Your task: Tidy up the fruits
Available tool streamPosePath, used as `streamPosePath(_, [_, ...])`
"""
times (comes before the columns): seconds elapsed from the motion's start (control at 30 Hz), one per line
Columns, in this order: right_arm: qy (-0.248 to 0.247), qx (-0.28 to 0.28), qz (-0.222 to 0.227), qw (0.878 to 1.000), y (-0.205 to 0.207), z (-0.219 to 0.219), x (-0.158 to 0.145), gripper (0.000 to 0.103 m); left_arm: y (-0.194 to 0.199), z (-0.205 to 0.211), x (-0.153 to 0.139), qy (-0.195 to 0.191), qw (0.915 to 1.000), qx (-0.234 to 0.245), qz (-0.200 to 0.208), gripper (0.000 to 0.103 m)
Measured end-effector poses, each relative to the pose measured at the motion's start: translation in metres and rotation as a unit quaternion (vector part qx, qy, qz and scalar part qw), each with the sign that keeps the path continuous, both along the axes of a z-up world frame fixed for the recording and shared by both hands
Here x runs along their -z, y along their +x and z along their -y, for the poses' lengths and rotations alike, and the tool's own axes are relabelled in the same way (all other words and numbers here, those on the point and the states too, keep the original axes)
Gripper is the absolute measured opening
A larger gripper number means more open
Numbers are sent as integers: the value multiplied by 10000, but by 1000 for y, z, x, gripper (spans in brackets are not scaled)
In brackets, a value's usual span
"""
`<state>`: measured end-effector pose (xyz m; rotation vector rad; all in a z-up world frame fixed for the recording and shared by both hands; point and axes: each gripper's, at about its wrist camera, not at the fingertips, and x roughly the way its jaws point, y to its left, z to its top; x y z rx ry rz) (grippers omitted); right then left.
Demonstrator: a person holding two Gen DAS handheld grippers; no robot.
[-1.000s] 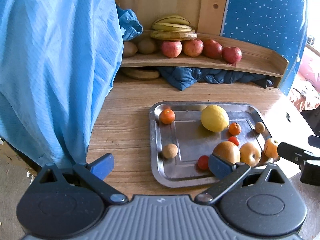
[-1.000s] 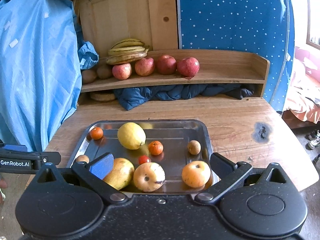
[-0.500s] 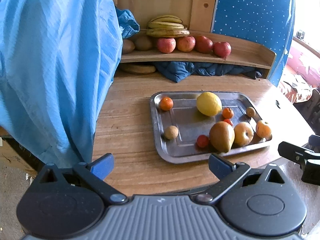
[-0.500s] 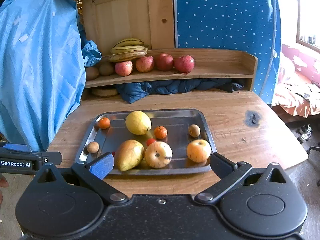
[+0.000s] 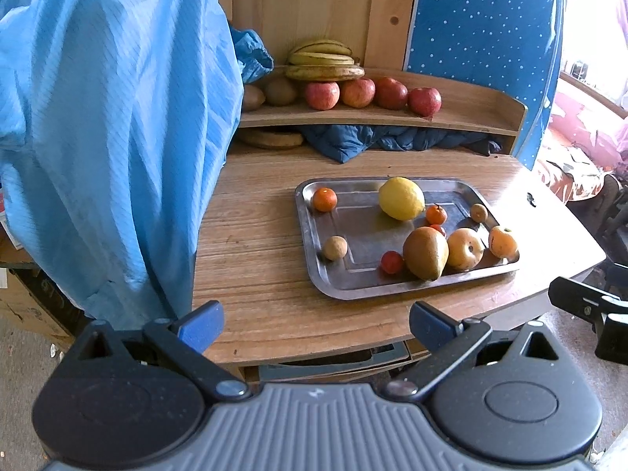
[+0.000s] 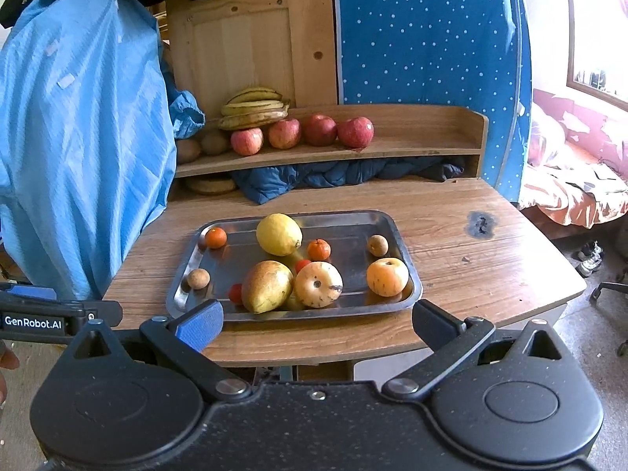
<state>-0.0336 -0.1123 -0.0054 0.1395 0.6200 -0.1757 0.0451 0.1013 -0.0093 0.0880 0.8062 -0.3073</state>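
Note:
A metal tray (image 5: pixel 310 235) (image 6: pixel 392 231) lies on the wooden table and holds a lemon (image 5: pixel 401 198) (image 6: pixel 278 234), a pear (image 5: pixel 425 252) (image 6: pixel 267 285), two yellow apples (image 6: pixel 318 284) (image 6: pixel 387 276), small oranges and tomatoes. Red apples (image 5: pixel 372 92) (image 6: pixel 302 132) and bananas (image 5: pixel 323 63) (image 6: pixel 253 111) sit on the back shelf. My left gripper (image 5: pixel 316 320) is open and empty, at the table's front edge. My right gripper (image 6: pixel 317 318) is open and empty, just short of the tray's near rim.
A blue plastic sheet (image 5: pixel 110 133) (image 6: pixel 78 133) hangs at the left. A dark blue cloth (image 6: pixel 337 176) lies under the shelf. A blue dotted panel (image 6: pixel 428 39) stands behind. A bed (image 6: pixel 573 180) is at the right.
Both grippers have drawn back from the tray toward the table's front edge and risen. The fruits have not moved. Both stay open.

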Motion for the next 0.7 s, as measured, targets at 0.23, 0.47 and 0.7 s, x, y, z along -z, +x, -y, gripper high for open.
streamPosePath(0.23, [-17,19,41,10000,-11,-5,-3,102,-8,-2,-1,-47,10000,36,-11,102])
streamPosePath(0.47, [31,-23,7,10000,-10,-3,2,102,-8,-3,0,10,10000,-47,-24,102])
streamPosePath(0.7, [111,-69,-27,9999,-6,-1,6,102,-6,-2,1,43,9999,-119,-61,102])
